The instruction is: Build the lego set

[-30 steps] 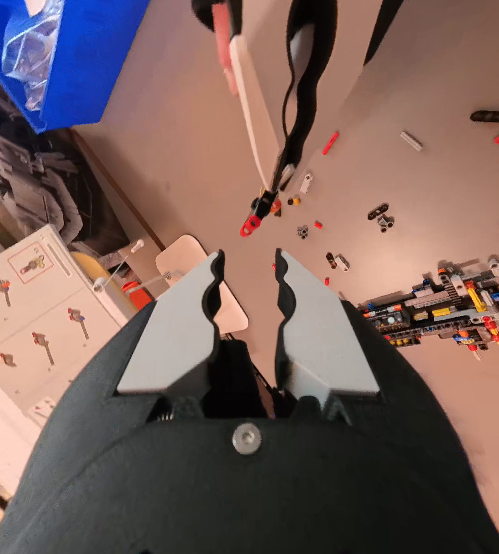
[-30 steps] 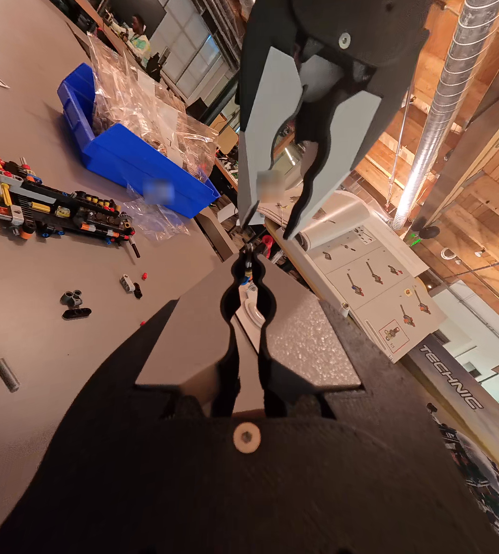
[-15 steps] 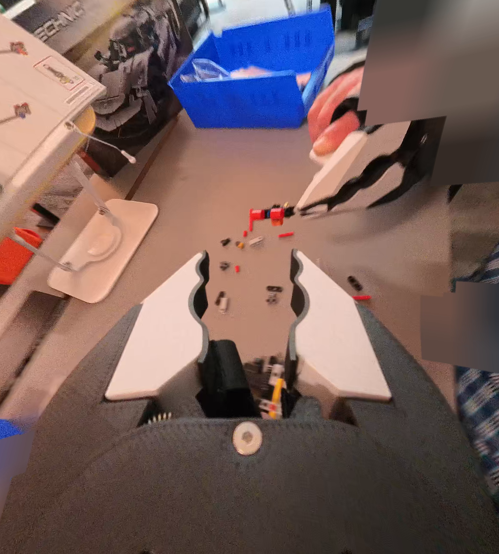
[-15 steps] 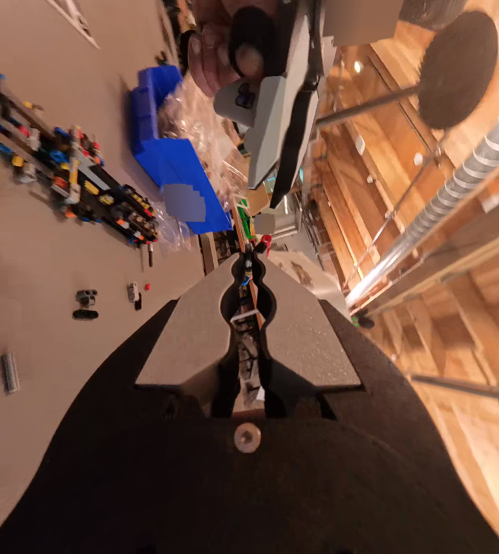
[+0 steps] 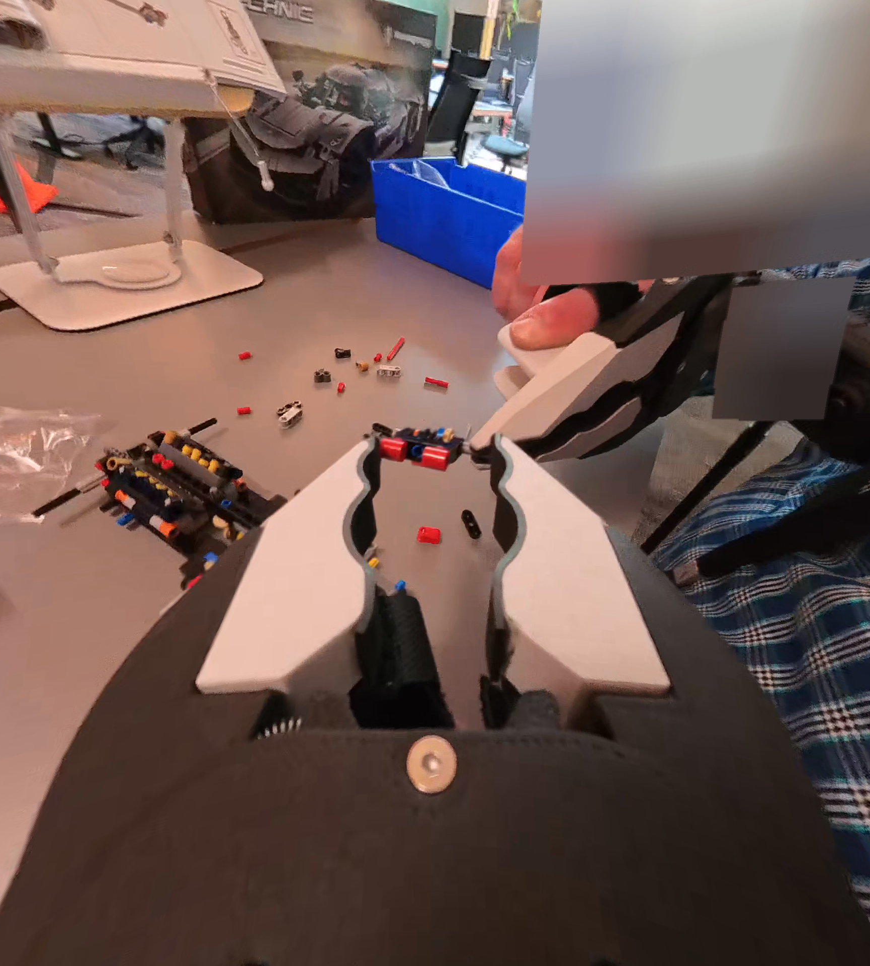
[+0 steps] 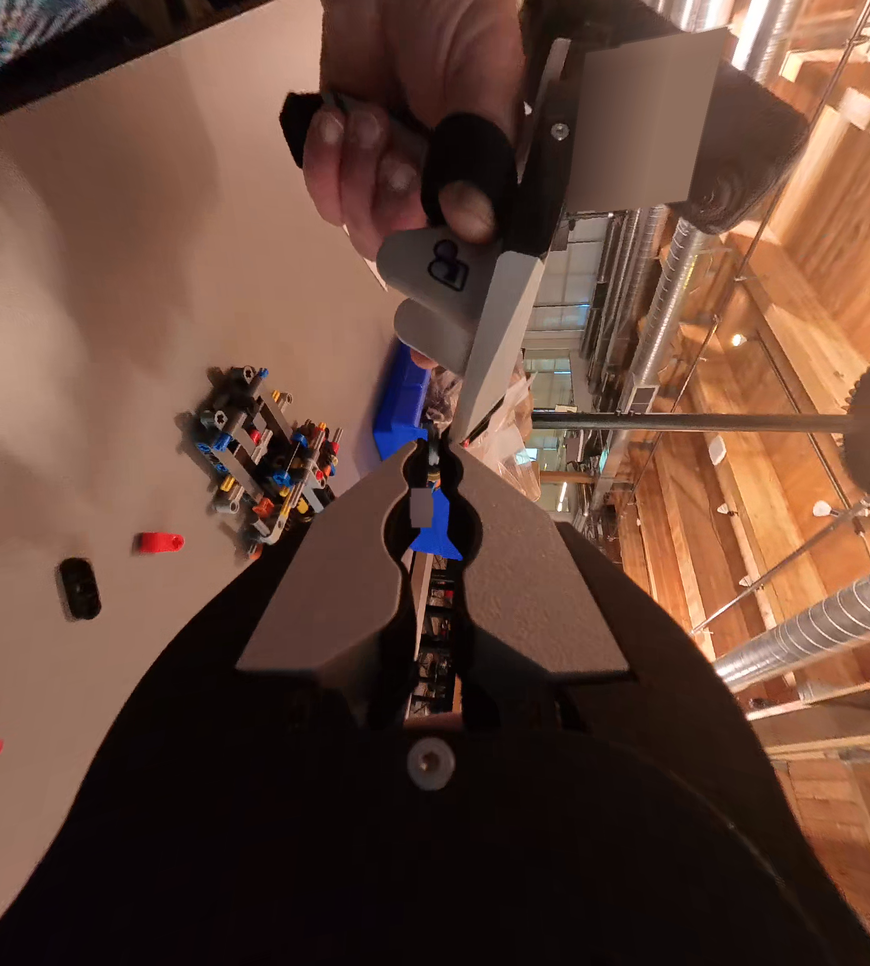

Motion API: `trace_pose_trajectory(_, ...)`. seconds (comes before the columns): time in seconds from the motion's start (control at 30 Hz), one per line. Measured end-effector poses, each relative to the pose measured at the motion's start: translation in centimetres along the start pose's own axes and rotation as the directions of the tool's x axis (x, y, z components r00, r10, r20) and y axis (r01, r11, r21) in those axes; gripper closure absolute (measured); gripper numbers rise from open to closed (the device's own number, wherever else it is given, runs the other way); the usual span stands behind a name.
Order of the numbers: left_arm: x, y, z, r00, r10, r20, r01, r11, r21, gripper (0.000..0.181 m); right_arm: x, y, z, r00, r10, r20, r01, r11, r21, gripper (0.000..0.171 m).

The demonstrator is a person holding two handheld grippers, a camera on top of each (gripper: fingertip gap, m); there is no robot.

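A: Step in hand?

B: Looks like a mid-air handover or join. Pinching a small red-and-blue sub-assembly (image 5: 417, 450) by one end with the right gripper (image 6: 434, 450), closed narrow on it. Holding it up off the table (image 5: 213, 324), to the right of the long chassis (image 5: 177, 491) in the left wrist view.

A: And the left gripper (image 5: 433, 455)?

B: Spread wide, holding nothing, flanking the sub-assembly at both ends. Cannot tell whether touching it yet.

A: Next move?

B: By judgement: centre on the free end, close slowly and squarely, avoid twisting against the other grip. Otherwise, risk of popping pins loose.

A: Loose parts?

B: A red piece (image 5: 428, 535) and a black piece (image 5: 470, 523) lying right of the chassis, seen between the open fingers. More scattered beyond the chassis, toward the blue bin (image 5: 438, 219).
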State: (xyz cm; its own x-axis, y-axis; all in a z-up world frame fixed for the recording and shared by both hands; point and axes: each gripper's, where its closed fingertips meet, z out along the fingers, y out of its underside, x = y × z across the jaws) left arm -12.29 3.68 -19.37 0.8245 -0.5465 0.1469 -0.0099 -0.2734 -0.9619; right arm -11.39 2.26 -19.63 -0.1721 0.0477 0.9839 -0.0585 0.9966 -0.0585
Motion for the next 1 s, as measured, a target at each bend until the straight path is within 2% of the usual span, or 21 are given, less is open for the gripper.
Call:
trace_pose_trajectory(0.1, -1.1, 0.2, -1.1, 0.998, -0.041, 0.037, 0.04, 0.998, 0.038, 0.155, -0.3, -0.2, 1.0, 1.0, -0.012, 0.019, 0.012, 1.0, 0.02, 0.17)
trace_pose_trajectory(0.47, -2.0, 1.6, -2.2, 0.997, -0.06, 0.048, 0.057, 0.996, 0.066, 0.157, -1.5, -0.8, 2.4, 0.996, 0.023, 0.085, -0.028, 0.998, 0.06, 0.17)
trace_pose_trajectory(0.57, -2.4, 1.4, -2.4, 0.994, -0.063, 0.093, 0.052, 0.992, 0.111, 0.157, -1.3, -0.3, 2.7, 0.988, 0.131, 0.087, -0.135, 0.99, 0.037, 0.169)
trace_pose_trajectory(0.63, -3.2, 1.2, -2.7, 0.987, -0.046, 0.155, 0.025, 0.991, 0.134, 0.157, -1.1, 0.6, 2.9, 0.97, 0.227, 0.085, -0.227, 0.974, -0.006, 0.16)
trace_pose_trajectory(0.73, -4.4, 0.3, -3.4, 0.966, -0.008, 0.259, -0.04, 0.983, 0.18, 0.157, -1.4, 2.4, 2.8, 0.896, 0.434, 0.092, -0.428, 0.9, -0.081, 0.15)
trace_pose_trajectory(0.77, -4.7, 0.2, -3.5, 0.956, 0.011, 0.295, -0.068, 0.98, 0.185, 0.157, -1.5, 3.0, 2.6, 0.832, 0.545, 0.101, -0.536, 0.838, -0.105, 0.15)
trace_pose_trajectory(0.83, -4.9, 0.1, -3.5, 0.93, 0.071, 0.359, -0.14, 0.976, 0.168, 0.158, -1.7, 3.9, 2.3, 0.626, 0.771, 0.115, -0.756, 0.636, -0.153, 0.152)
trace_pose_trajectory(0.9, -4.7, 0.1, -3.2, 0.897, 0.156, 0.413, -0.228, 0.965, 0.13, 0.158, -2.2, 4.1, 2.1, 0.308, 0.938, 0.16, -0.915, 0.338, -0.219, 0.153)
trace_pose_trajectory(0.97, -4.1, 0.0, -2.6, 0.877, 0.216, 0.43, -0.287, 0.952, 0.107, 0.158, -2.0, 2.9, 2.2, -0.027, 0.974, 0.226, -0.974, 0.025, -0.226, 0.144)
trace_pose_trajectory(1.0, -3.9, 0.1, -2.4, 0.866, 0.241, 0.438, -0.311, 0.946, 0.094, 0.158, -1.9, 2.4, 2.2, -0.132, 0.961, 0.243, -0.971, -0.076, -0.226, 0.143)
